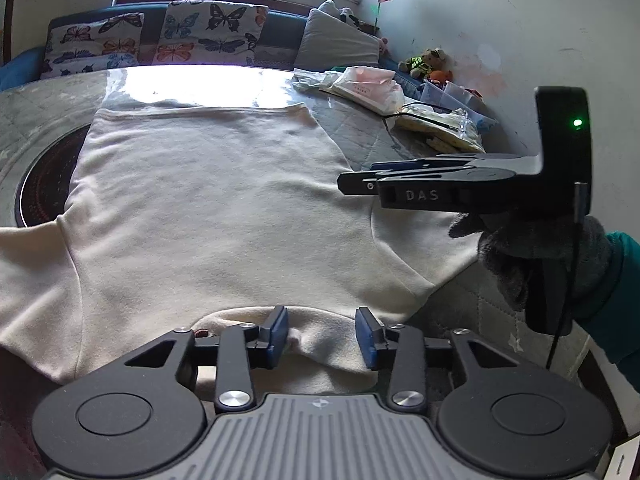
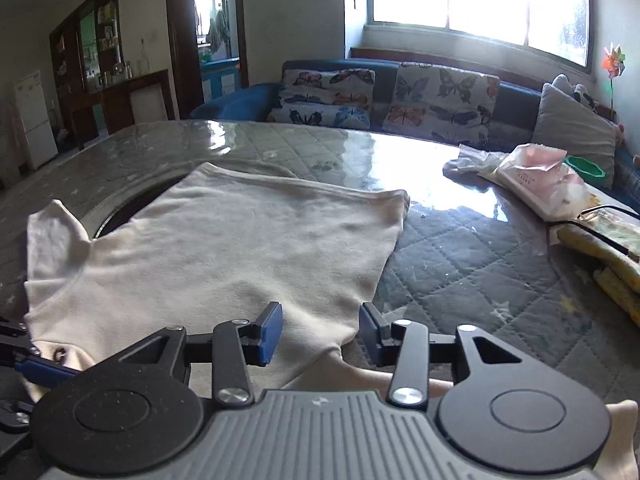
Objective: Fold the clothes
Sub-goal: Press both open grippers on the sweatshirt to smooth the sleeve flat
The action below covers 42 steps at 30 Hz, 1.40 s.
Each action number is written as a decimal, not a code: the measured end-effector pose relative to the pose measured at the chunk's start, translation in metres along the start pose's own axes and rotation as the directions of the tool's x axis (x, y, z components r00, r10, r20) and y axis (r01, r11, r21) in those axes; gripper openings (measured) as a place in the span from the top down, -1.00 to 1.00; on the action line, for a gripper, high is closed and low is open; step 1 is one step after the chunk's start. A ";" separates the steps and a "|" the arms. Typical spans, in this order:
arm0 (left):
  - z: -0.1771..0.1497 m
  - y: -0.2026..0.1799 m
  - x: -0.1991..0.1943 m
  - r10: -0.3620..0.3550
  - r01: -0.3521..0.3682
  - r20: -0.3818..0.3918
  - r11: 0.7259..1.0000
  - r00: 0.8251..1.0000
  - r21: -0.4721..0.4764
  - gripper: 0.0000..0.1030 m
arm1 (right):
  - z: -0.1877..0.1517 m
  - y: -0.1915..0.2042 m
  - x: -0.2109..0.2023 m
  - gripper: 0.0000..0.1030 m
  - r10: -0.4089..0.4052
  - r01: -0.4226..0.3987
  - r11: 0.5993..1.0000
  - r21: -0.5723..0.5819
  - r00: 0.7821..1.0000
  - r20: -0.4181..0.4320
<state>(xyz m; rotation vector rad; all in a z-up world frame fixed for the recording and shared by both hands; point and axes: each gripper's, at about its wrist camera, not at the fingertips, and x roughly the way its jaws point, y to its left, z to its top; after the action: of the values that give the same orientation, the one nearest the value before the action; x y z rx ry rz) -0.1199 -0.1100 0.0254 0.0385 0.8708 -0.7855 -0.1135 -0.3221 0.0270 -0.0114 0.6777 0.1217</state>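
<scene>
A cream long-sleeved top (image 1: 208, 208) lies spread flat on the quilted table, hem at the far side, collar near me. My left gripper (image 1: 322, 336) is open, its blue pads either side of the collar area, just above the cloth. My right gripper (image 2: 320, 332) is open over the top (image 2: 224, 240) near its right armpit and sleeve. In the left wrist view the right gripper (image 1: 360, 184) shows side-on above the top's right side, held by a gloved hand. The left gripper's blue pad (image 2: 40, 368) shows at the left edge of the right wrist view.
The table (image 2: 460, 264) has a grey quilted cover under clear plastic and a round dark inset (image 1: 44, 184) at the left. Bags and packets (image 2: 532, 176) and yellow cloths (image 2: 608, 252) lie at the right. A sofa with butterfly cushions (image 2: 440, 100) stands behind.
</scene>
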 end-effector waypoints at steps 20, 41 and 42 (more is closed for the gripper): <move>0.013 -0.019 -0.002 0.011 -0.012 0.015 0.999 1.000 0.030 -0.41 | -0.062 -0.026 -0.051 -0.34 -0.133 0.133 0.977 0.164 0.991 -0.009; 0.013 -0.018 0.015 0.038 -0.038 -0.041 0.999 0.998 -0.003 -0.78 | -0.069 -0.015 -0.040 -1.00 -0.151 0.152 0.982 0.109 0.988 -0.016; 0.013 -0.018 0.015 0.037 -0.037 -0.044 0.999 0.998 -0.007 -0.81 | -0.070 -0.015 -0.040 -1.00 -0.151 0.152 0.982 0.109 0.988 -0.016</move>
<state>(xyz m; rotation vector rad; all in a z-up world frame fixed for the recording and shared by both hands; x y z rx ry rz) -0.1166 -0.1368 0.0288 0.0649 0.9120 -0.7486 -0.1858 -0.3446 -0.0028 0.0427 0.6879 -0.0621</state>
